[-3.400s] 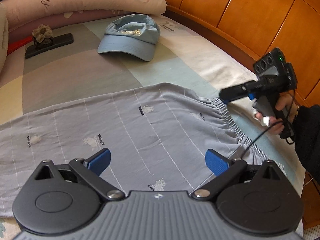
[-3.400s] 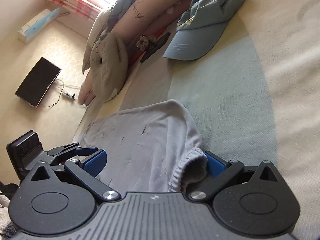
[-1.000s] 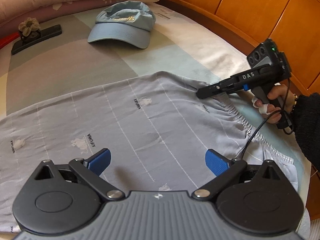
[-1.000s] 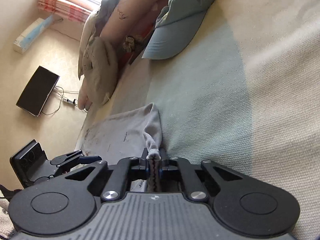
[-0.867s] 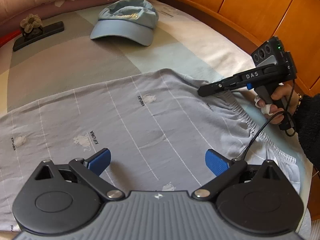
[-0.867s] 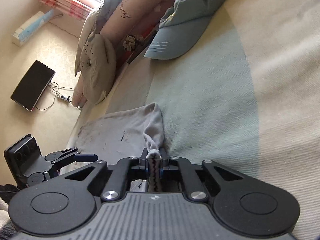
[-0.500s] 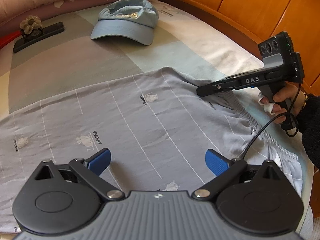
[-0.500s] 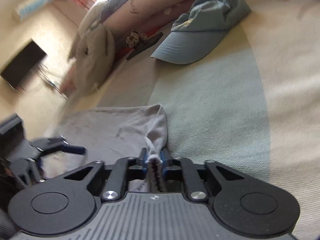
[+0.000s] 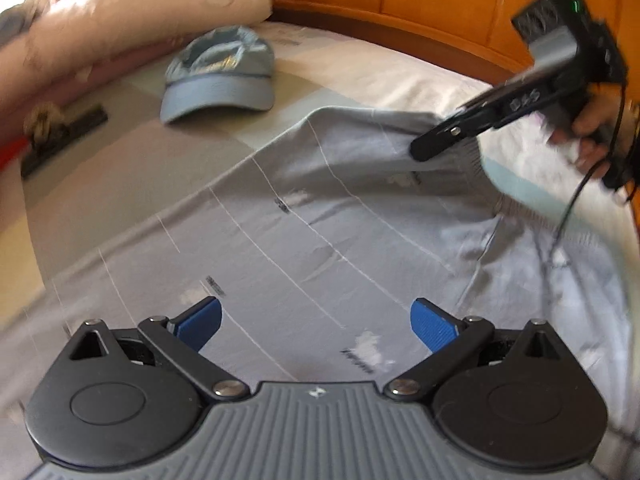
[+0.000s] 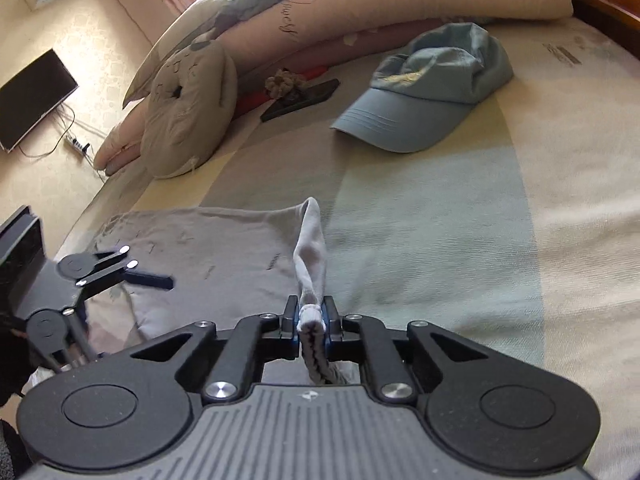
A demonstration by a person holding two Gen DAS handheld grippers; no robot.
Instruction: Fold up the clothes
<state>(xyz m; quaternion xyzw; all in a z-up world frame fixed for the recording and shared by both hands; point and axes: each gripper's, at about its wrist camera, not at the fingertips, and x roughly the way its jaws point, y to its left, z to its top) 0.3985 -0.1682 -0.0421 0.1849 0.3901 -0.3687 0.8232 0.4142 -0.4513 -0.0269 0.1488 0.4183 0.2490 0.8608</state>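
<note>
Garment: grey soft-knit trousers w/ thin white stripes and elastic gathered waistband [image 9: 312, 240], spread flat on bed, one waistband corner lifted off it.
Right gripper [image 10: 311, 320]: black, blue pads; jaws nearly closed, pinching bunched waistband edge, fabric ridge pulled taut.
Left gripper [image 9: 316, 320]: jaws wide apart, nothing between; hovers over trouser leg.
Bed: woven sheet in grey, pale-blue, cream blocks [image 10: 440, 240].
Other: pale-blue cotton baseball cap, curved brim [image 10: 432, 92], well apart from garment.

Garment [image 10: 309, 240] corner now lifted higher
</note>
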